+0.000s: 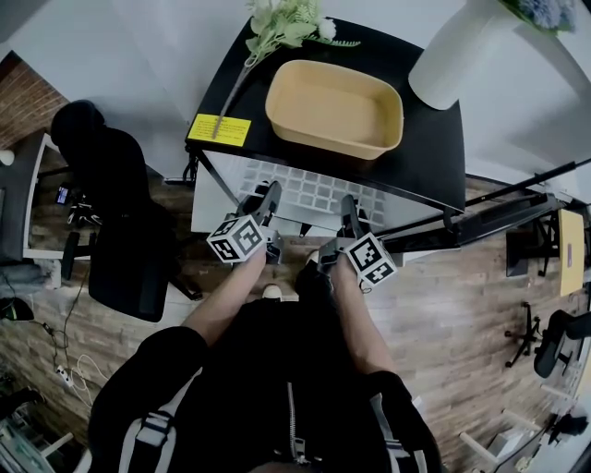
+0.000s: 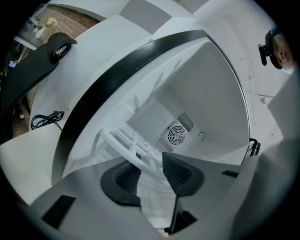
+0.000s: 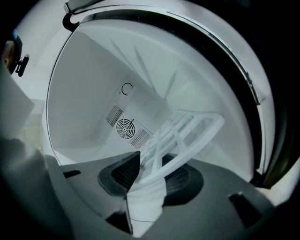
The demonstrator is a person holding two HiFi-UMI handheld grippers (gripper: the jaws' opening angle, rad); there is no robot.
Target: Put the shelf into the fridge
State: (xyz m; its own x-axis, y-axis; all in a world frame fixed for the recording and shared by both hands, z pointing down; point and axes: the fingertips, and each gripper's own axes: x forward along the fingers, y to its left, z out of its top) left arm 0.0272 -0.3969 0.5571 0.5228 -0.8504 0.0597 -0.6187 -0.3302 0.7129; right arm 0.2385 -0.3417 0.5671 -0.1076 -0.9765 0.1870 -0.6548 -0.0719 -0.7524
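The white slatted shelf point(image 1: 314, 189) is held level between both grippers in front of the fridge, under a black top point(image 1: 434, 152). My left gripper point(image 1: 268, 211) is shut on the shelf's left rim point(image 2: 123, 140), which runs between its dark pads. The right gripper point(image 1: 349, 220) is shut on the shelf's right rim point(image 3: 194, 129). In the left gripper view the left gripper point(image 2: 152, 165) looks into the white fridge cavity, with a round fan vent point(image 2: 177, 135) on its back wall. The right gripper point(image 3: 154, 174) faces the same fan vent point(image 3: 125, 126). The shelf's far end reaches inside the opening.
A black door seal point(image 2: 117, 75) frames the fridge opening. On the black top stand a tan tub point(image 1: 334, 108), artificial flowers point(image 1: 286, 23) and a yellow label point(image 1: 219, 128). A white vase point(image 1: 452, 51) stands at the right, a black office chair point(image 1: 120, 231) at the left.
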